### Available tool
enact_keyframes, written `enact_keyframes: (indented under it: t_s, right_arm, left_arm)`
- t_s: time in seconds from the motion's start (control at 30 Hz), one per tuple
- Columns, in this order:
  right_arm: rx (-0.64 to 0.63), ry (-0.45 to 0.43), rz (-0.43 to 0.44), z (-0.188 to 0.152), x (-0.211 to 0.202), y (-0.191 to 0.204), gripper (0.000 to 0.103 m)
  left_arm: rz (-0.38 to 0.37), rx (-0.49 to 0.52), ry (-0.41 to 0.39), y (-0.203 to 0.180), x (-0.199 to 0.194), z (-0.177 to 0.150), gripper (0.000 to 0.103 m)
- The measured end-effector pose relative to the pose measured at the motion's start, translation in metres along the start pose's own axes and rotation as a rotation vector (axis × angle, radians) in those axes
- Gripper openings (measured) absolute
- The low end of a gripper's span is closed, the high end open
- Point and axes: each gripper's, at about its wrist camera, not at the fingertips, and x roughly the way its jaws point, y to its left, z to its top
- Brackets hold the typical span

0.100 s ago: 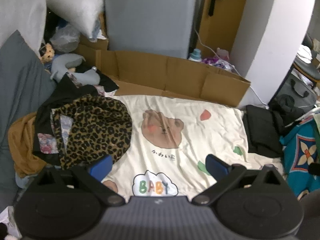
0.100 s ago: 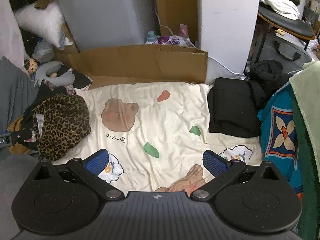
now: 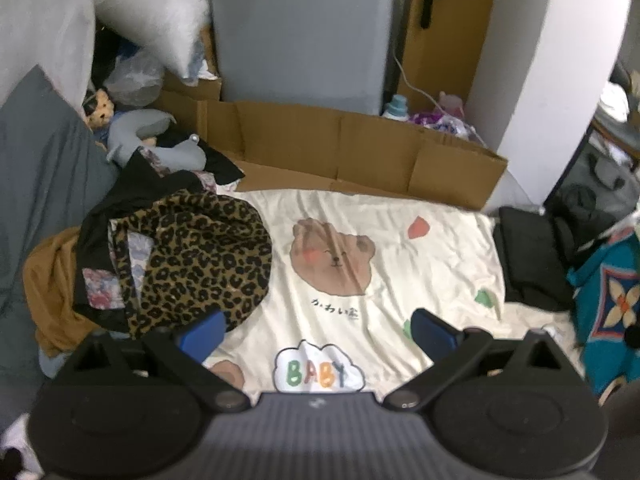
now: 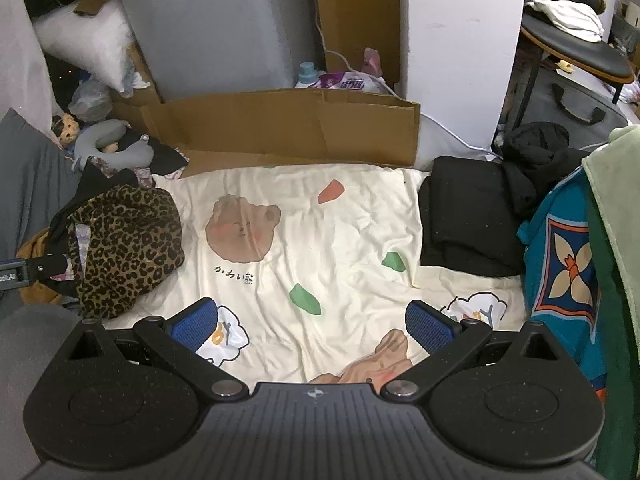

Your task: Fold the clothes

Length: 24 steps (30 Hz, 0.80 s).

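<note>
A heap of loose clothes lies at the left of the cream bear-print sheet (image 3: 380, 216) (image 4: 320, 240), topped by a leopard-print garment (image 3: 200, 256) (image 4: 128, 240) over black, floral and mustard pieces. A folded black stack (image 3: 532, 256) (image 4: 468, 216) sits at the sheet's right edge. My left gripper (image 3: 316, 332) hangs open above the sheet's near part, its left finger just short of the leopard garment. My right gripper (image 4: 312, 322) is open too, over the near middle of the sheet, holding nothing. The tip of the left gripper (image 4: 24, 270) shows at the far left of the right wrist view.
A flattened cardboard wall (image 3: 352, 148) (image 4: 288, 124) borders the far side, with a grey cabinet (image 3: 300, 28) and white pillar (image 4: 460, 40) behind. A teal patterned cloth (image 3: 612, 304) (image 4: 568, 272) and green cloth (image 4: 616, 240) hang at the right. A grey cushion (image 3: 44, 168) and soft toys (image 3: 140, 136) crowd the left.
</note>
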Motion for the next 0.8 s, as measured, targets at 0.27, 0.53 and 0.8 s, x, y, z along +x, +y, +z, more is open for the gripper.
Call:
enact_keyframes:
  t_s: [0.27,0.53,0.8]
  right_arm:
    - [0.026,-0.034,0.019,-0.001,-0.004,0.003,0.103]
    - [0.019,-0.044,0.018,-0.002,-0.006,-0.001,0.103]
    - [0.036,-0.043,0.019,0.0,-0.006,-0.003,0.103]
  left_arm:
    - [0.02,0.0,0.037,-0.004,0.002,0.002,0.1]
    - [0.013,-0.019,0.035,-0.002,0.0,0.004,0.1]
    - [0.022,-0.036,0.033,0.003,-0.001,0.003,0.1]
